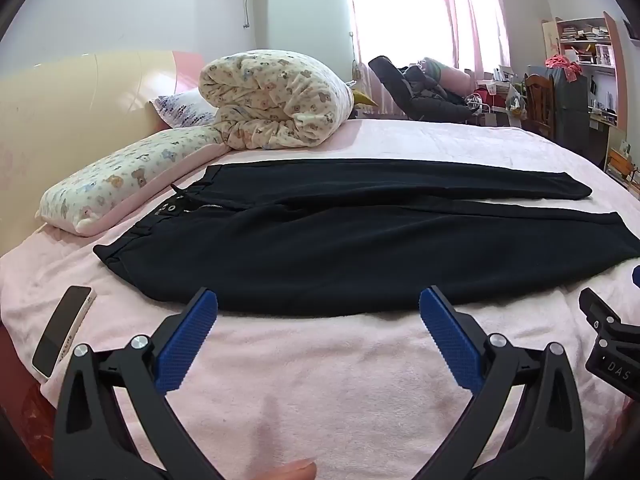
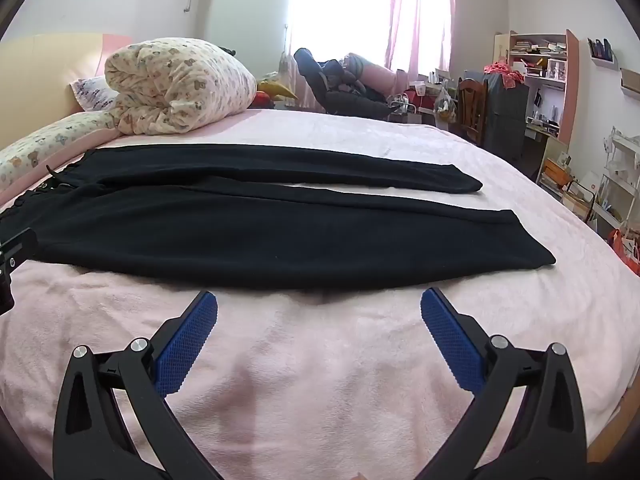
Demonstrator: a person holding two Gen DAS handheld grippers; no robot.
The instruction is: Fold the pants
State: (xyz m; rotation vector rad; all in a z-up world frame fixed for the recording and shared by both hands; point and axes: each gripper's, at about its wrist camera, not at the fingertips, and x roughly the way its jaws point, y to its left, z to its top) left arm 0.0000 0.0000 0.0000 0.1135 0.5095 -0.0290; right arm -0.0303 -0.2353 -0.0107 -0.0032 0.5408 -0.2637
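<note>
Black pants (image 1: 360,240) were laid flat across the pink bedspread (image 1: 320,380), waistband toward 9 o'clock and both legs running toward 3 o'clock, the farther leg (image 2: 280,168) lying slightly apart from the nearer one. The left gripper (image 1: 318,304) was held with its jaws spread wide and nothing between them, its blue pads (image 1: 188,344) poised just short of the pants' near edge. The right gripper (image 2: 319,304) was likewise held wide open and empty, near the same edge but farther toward the cuffs.

A phone (image 1: 60,332) was seen at 8 o'clock on the bedspread, well apart from the pants. A rolled bear-print quilt (image 1: 276,100) and a matching pillow (image 1: 120,184) were placed at 10 to 11 o'clock beyond the waistband. A dark recliner (image 2: 340,88), a wooden chair (image 2: 472,104) and a cluttered shelf unit (image 2: 540,72) were ranged at 1 to 2 o'clock beside the curtained window (image 2: 360,8) (overexposed, so nothing outside could be made out).

The near cuff was cut off at the left view's edge; the waistband was cut off in the right view. A fingertip (image 1: 296,470) was only partly seen at 6 o'clock.
</note>
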